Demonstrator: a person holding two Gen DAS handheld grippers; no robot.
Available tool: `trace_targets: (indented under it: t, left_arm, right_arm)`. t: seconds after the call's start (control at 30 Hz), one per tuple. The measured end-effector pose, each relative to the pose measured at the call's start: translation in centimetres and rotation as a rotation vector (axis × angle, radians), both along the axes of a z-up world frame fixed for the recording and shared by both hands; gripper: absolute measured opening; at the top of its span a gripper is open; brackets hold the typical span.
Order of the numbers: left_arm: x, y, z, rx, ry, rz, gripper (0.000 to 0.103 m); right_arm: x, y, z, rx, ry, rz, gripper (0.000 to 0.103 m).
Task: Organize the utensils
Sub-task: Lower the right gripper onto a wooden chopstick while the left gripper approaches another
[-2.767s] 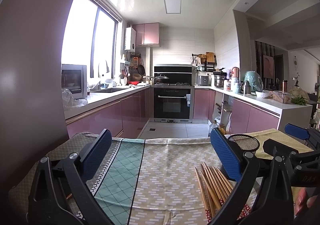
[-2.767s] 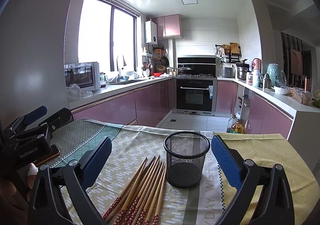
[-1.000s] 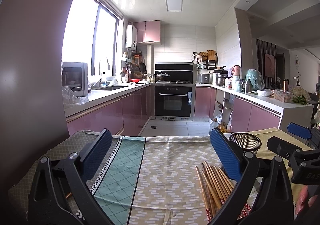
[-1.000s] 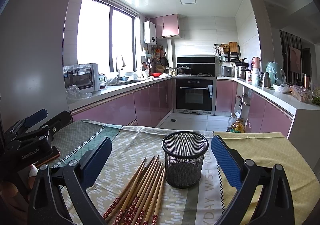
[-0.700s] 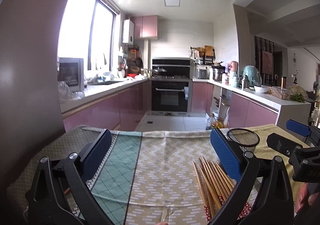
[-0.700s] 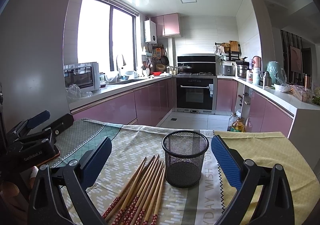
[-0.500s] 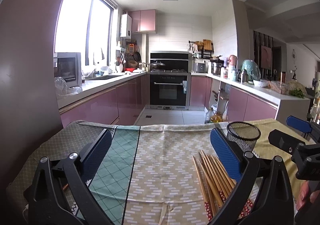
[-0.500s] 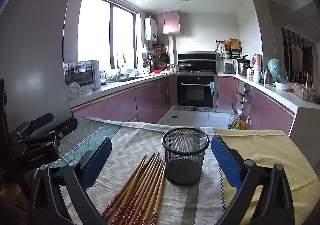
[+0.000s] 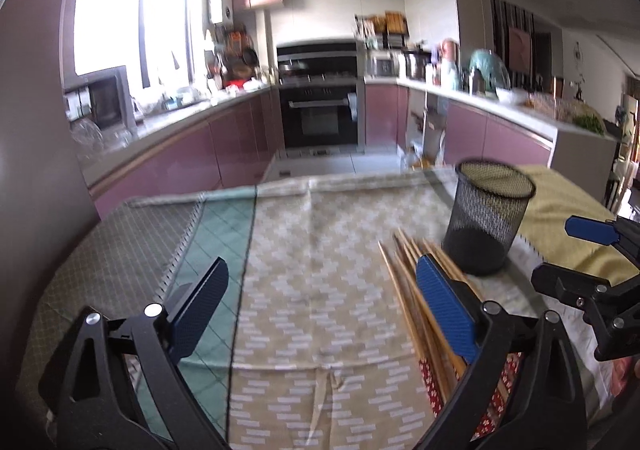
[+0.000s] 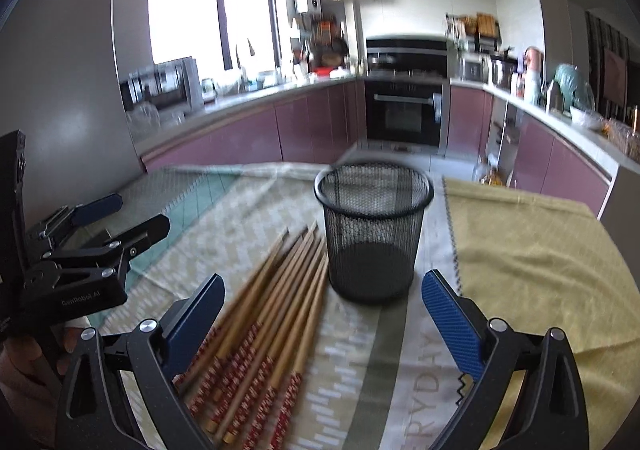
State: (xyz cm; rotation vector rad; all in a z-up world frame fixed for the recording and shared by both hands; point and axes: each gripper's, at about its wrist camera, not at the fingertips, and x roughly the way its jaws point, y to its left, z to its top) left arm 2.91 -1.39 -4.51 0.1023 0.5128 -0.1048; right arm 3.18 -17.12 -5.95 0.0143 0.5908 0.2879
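Apparently empty claws [image 10: 322, 308] over chopsticks [image 10: 272, 310]

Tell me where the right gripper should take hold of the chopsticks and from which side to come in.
Probably best: grip the bare wooden shafts of the chopsticks near mid-length, coming down from above with the right gripper turned so its jaws close across them. They lie flat and side by side on the tablecloth, tips toward the mesh cup, so an end-on approach offers little to pinch.
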Motion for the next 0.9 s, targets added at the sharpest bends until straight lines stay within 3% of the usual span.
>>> trace_targets:
  t: [0.57,0.8,0.9]
  left_arm:
    - [4.3,-1.9,-4.9,0.046,0.258,-0.068,0.070]
    - [5.6,-2.7,-5.8,0.043,0.333,-0.139,0.064]
    - [6.2,-2.7,-5.5,0.021,0.336,-0.155,0.063]
  right_arm:
    - [3.3,0.8,-3.5,-0.067,0.218,0.039,0.061]
    - [4.3,1.1,-4.3,-0.084,0.268,0.050,0.053]
    - [4.4,0.9,-4.3,-0.073,0.283,0.059,0.042]
